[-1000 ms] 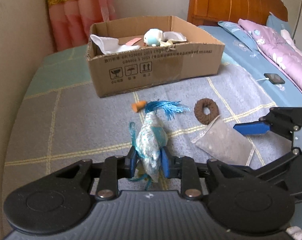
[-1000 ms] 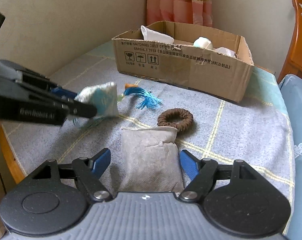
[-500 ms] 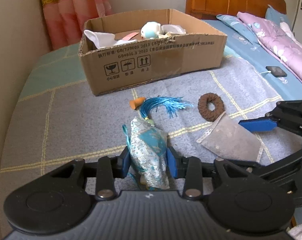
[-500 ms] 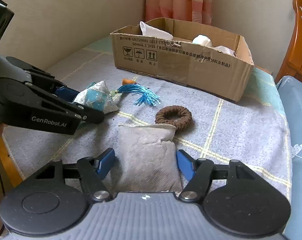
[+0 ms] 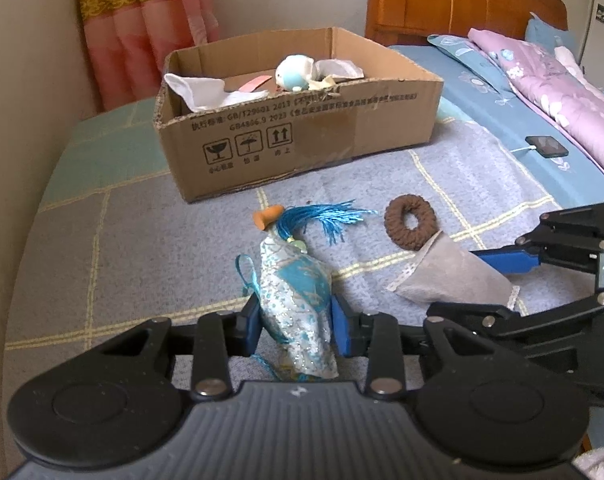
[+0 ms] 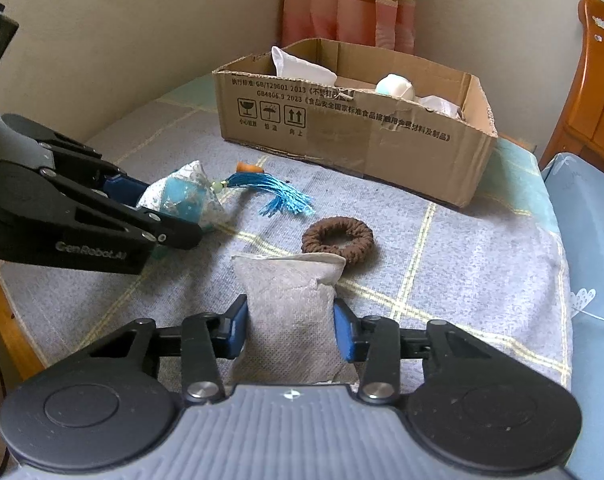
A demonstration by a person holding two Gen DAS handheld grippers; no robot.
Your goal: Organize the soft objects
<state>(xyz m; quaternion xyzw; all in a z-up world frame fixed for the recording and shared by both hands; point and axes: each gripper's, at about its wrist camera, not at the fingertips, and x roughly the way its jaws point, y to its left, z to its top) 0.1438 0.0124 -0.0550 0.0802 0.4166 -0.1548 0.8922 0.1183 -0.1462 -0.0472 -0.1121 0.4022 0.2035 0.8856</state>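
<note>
Sachet (image 5: 298, 304) sits pinched between the jaws of the left gripper (image 5: 296, 322) at six o'clock in the left wrist view, its blue tassel (image 5: 325, 218) trailing on the blanket (image 5: 142, 248). That tassel could drag or snag on the box rim during a carry. The cardboard box (image 5: 302, 140) at twelve o'clock holds a white cloth (image 5: 200, 92) and a round blue-white toy (image 5: 294, 74).

In the right wrist view the right gripper (image 6: 290, 334) has just been closing its jaws on the grey pouch (image 6: 290, 320), which bulges between them. Gripped near one end, the pouch might sag and slip. A brown ring (image 6: 337, 238) lies at twelve o'clock of the pouch.
</note>
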